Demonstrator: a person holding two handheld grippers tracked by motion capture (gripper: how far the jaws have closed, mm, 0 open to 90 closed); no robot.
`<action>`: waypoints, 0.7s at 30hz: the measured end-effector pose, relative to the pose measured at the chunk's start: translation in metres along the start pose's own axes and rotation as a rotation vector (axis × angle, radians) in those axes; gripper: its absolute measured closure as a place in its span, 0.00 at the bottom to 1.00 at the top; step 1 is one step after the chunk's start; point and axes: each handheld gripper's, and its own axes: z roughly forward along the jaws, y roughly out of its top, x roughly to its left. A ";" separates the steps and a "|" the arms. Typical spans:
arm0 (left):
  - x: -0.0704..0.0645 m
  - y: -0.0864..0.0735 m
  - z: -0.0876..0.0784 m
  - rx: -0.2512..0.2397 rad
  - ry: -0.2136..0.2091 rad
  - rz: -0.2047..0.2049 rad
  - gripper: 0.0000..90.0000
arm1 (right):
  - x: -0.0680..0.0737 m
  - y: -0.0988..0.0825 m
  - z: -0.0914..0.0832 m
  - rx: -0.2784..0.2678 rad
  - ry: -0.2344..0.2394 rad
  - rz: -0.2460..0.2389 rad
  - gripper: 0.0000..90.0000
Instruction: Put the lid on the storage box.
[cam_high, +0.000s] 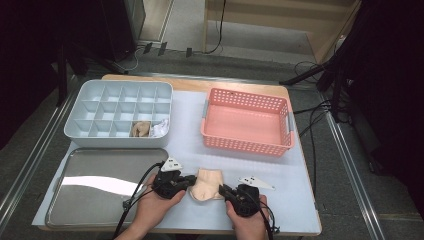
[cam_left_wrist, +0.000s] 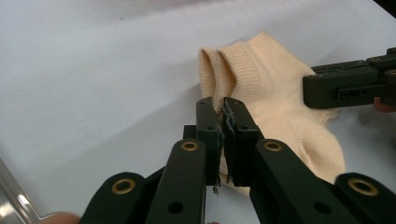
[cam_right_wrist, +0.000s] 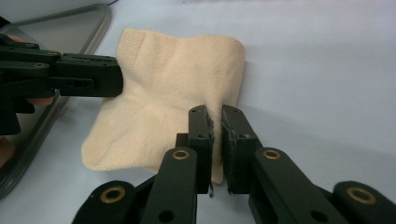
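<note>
A cream ankle sock (cam_high: 207, 184) lies flat on the white mat near the table's front edge, between the two hands. My left gripper (cam_high: 192, 181) comes at it from the left. In the left gripper view its jaws (cam_left_wrist: 220, 105) are pinched on the sock (cam_left_wrist: 275, 102) just below the ribbed cuff. My right gripper (cam_high: 222, 190) comes from the right. In the right gripper view its jaws (cam_right_wrist: 217, 114) are closed over the sock's (cam_right_wrist: 173, 88) near folded edge, with fabric between them. Each gripper view shows the other gripper's jaw tip resting on the sock.
A steel tray (cam_high: 100, 185) sits at the front left, close to my left hand. Behind it stands a pale blue divided box (cam_high: 120, 84) with a beige sock (cam_high: 141, 129) and a white sock (cam_high: 160, 128) in two front cells. A pink basket (cam_high: 246, 142) stands at the back right.
</note>
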 end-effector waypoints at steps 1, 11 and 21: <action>0.000 0.000 -0.001 -0.001 -0.002 0.000 0.95 | 0.000 0.000 0.000 -0.005 -0.003 -0.004 0.93; -0.008 0.008 -0.018 -0.064 -0.023 0.004 0.90 | -0.004 0.004 -0.012 -0.074 0.014 0.004 0.78; -0.025 0.006 -0.008 -0.052 -0.101 0.068 0.98 | 0.000 -0.004 -0.005 -0.042 -0.036 0.019 0.65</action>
